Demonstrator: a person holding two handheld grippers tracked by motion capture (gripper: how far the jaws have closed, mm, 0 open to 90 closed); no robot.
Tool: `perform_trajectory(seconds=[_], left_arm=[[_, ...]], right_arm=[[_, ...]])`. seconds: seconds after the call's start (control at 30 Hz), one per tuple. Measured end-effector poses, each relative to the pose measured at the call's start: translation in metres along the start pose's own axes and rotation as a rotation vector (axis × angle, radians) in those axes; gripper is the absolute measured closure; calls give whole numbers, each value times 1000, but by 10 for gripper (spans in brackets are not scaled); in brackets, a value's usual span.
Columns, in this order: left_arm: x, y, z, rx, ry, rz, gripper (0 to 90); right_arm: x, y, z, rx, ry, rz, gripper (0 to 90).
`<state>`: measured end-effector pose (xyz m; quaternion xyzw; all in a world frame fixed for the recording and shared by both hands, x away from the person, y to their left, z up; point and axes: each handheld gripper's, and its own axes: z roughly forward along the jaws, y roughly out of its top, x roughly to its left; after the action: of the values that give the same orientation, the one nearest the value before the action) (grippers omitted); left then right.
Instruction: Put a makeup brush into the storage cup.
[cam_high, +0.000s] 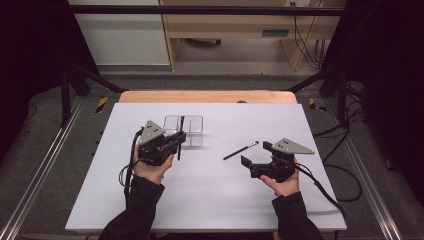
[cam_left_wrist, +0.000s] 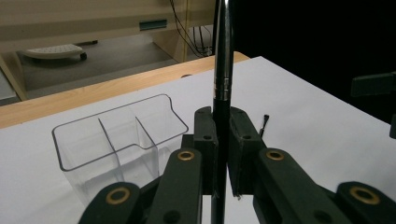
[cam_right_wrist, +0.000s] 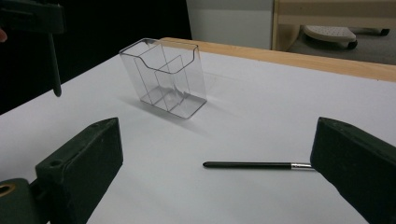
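Left gripper (cam_high: 172, 142) sits left of centre in the high view, its hand (cam_high: 150, 167) angled toward the upper right, jaws clamped on an upright black brush (cam_left_wrist: 221, 93) just in front of the clear three-compartment holder (cam_high: 184, 124). Right gripper (cam_high: 257, 155), at centre right, points left with jaws spread wide — nothing between them. Two brushes in all: the second brush (cam_high: 241, 150) lies flat on the white table (cam_high: 210, 200) at mid-frame.

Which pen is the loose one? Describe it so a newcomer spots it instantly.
On the white table, look right of the clear divided holder, toward the open right gripper. The loose pen lies flat and slanted on the tabletop, untouched. The other pen stands upright, clamped in the left gripper.
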<state>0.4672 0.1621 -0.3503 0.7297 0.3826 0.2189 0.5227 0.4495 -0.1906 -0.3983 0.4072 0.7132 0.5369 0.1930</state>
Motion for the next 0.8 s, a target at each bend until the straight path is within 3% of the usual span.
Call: perform_trajectory(seconds=[0.53,0.8], left_arm=[[20,8,6,1,5,-29,828],[28,20,7,0,20,-15,828]], right_arm=[[-11,-14,-5,46,-45,-3,8],[-16,-17,-9,54,-63,0,6]])
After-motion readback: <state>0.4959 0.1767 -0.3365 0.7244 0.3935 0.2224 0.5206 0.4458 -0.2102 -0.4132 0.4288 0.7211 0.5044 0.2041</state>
